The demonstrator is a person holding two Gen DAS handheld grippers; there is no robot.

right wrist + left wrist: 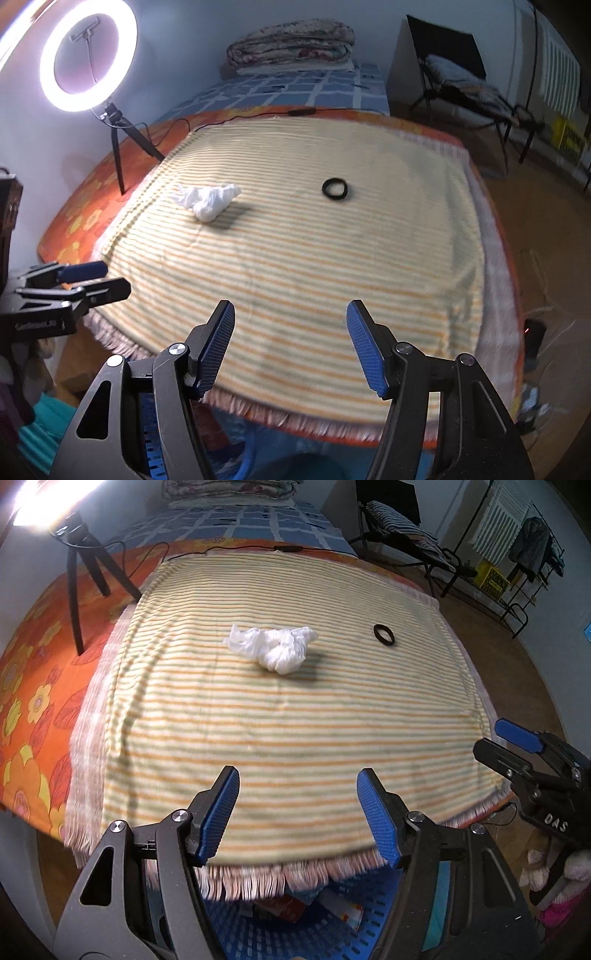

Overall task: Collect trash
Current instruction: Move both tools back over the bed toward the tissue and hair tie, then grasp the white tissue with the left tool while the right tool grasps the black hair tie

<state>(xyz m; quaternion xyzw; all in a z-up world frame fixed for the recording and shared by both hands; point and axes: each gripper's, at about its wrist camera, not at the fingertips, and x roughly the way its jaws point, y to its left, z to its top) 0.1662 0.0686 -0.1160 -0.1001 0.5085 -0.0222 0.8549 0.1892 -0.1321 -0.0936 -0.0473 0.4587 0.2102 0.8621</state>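
A crumpled white plastic bag [273, 646] lies on the striped yellow blanket [280, 738], toward the far middle; it also shows in the right wrist view [207, 201]. A black ring-shaped band [384, 634] lies to its right, also seen in the right wrist view [334, 189]. My left gripper [298, 812] is open and empty over the blanket's near edge, above a blue basket [295, 934] that holds some wrappers. My right gripper [290, 345] is open and empty over the near edge, to the right of the left one. The right gripper shows in the left view [524, 746]; the left gripper shows in the right view [74, 284].
A ring light [86, 55] on a tripod [85, 568] stands at the far left on the orange floral sheet [33, 686]. A cable [236, 548] runs along the far edge. Folded blankets [291, 44] lie behind. A chair [465, 85] and clothes rack [517, 554] stand at the right.
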